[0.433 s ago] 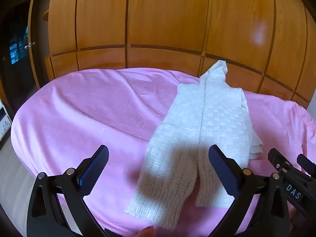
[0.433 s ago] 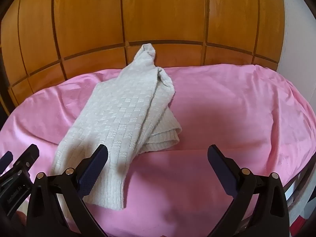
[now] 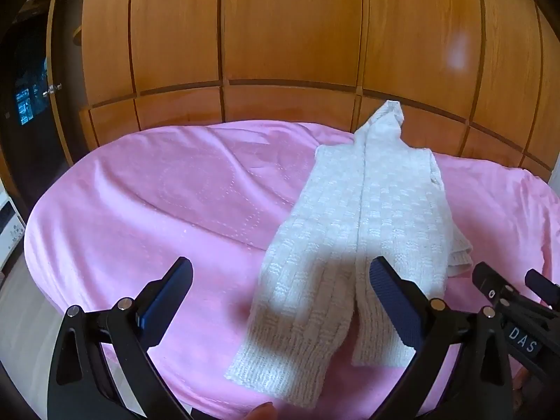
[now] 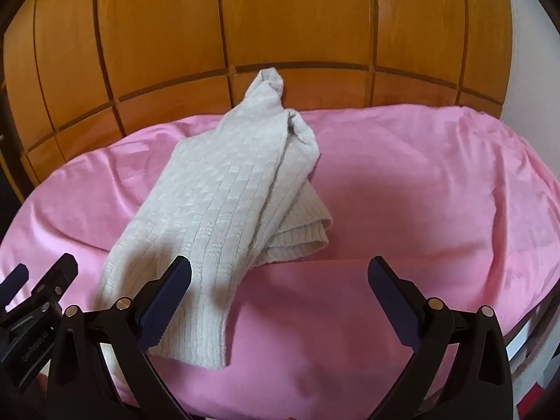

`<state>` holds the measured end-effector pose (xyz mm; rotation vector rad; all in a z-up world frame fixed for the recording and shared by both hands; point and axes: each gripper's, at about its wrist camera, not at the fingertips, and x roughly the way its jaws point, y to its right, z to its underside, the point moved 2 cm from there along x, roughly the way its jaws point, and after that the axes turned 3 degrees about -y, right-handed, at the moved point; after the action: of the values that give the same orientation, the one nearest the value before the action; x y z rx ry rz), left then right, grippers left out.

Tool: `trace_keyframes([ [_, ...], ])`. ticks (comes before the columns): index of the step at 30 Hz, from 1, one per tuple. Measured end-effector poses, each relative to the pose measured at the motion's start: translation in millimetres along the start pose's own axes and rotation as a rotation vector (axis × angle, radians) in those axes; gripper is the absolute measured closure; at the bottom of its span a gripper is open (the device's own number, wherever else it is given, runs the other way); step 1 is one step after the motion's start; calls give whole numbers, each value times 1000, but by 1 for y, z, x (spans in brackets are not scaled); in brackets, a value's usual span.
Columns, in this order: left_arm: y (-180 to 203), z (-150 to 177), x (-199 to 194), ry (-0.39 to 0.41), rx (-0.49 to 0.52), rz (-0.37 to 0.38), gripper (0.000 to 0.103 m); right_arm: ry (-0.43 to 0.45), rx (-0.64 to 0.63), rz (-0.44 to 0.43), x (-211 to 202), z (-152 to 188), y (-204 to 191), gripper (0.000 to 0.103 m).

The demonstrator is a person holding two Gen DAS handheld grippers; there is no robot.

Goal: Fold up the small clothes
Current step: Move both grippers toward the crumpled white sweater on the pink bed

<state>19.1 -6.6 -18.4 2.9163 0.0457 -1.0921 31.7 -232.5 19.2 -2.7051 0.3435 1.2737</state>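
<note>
Both your grippers are spread wide with nothing in them: left gripper [image 3: 280, 301] hovers over the cream knit garment's [image 3: 371, 217] leg ends, right gripper [image 4: 280, 297] just beside it. That garment lies lengthwise on the pink blanket [image 4: 402, 192], its far tip against the wooden cabinet [image 3: 280, 35].

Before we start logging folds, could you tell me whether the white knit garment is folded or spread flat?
Partly folded: the white knit garment lies lengthwise on the pink blanket, its right side doubled under into layered edges.

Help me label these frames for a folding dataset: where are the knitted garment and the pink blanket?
knitted garment [image 3: 378, 210], left wrist view, middle of its body.
pink blanket [image 4: 420, 182], right wrist view, bare stretch right of the garment.
</note>
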Motion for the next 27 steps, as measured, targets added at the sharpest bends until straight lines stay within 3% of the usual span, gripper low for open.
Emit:
trace_keyframes([
  [17, -9, -3, 8, -25, -35, -20, 2, -47, -5, -35, 10, 5, 1, 3],
  [27, -11, -2, 9, -33, -48, -13, 2, -19, -1, -49, 2, 7, 1, 3],
])
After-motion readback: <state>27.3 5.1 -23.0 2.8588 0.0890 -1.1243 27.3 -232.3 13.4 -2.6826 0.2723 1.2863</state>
